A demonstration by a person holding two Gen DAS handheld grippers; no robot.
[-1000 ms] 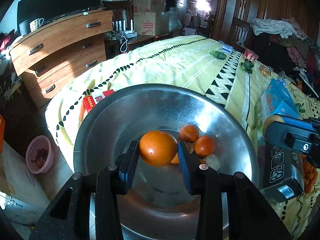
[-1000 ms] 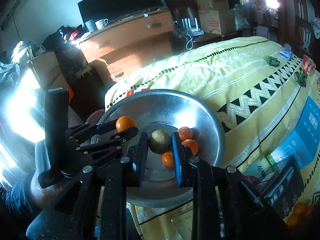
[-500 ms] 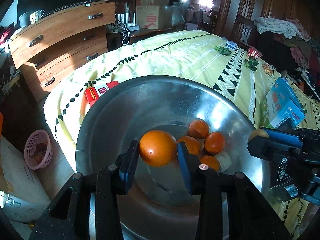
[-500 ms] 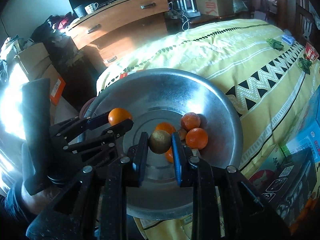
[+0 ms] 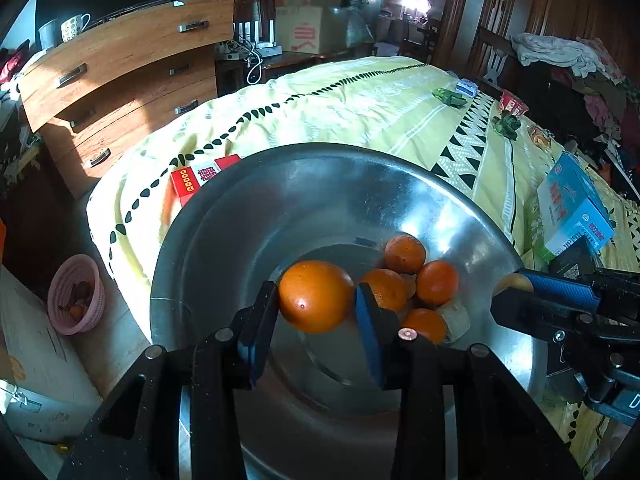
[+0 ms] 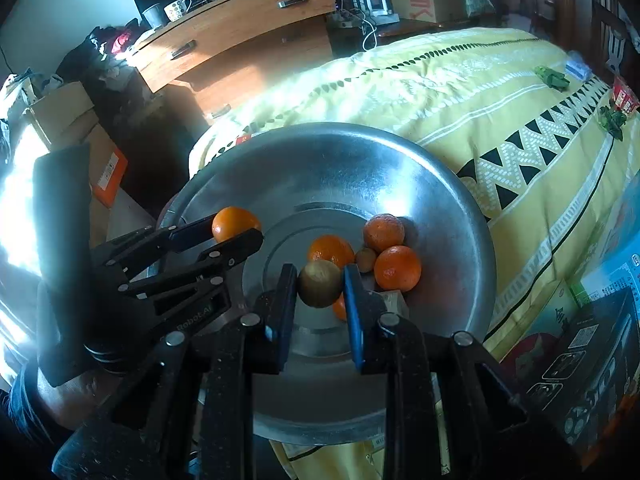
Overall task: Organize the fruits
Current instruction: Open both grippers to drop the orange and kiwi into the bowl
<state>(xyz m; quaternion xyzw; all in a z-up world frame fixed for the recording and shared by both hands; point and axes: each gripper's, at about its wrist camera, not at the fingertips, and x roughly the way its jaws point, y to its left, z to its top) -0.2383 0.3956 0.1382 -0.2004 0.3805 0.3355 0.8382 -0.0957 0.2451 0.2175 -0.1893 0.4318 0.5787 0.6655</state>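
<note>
A wide steel bowl (image 5: 240,240) (image 6: 440,184) sits on the yellow bedspread's near corner. Several small oranges (image 5: 404,253) (image 6: 397,268) lie in its bottom. My left gripper (image 5: 316,300) is shut on a large orange (image 5: 315,296) and holds it over the bowl's near left part; it also shows in the right wrist view (image 6: 236,228). My right gripper (image 6: 318,286) is shut on a brownish-green round fruit (image 6: 319,289) above the bowl's middle; it shows from the side in the left wrist view (image 5: 516,286).
A red box (image 5: 196,178) lies behind the bowl. Blue and dark boxes (image 5: 572,204) lie on the bed at right. A wooden dresser (image 5: 120,80) stands at left, with a pink basket (image 5: 76,294) on the floor.
Both grippers have moved forward and lower over the bowl with their fruits still held. The right gripper now sits farther in over the bowl's right side.
</note>
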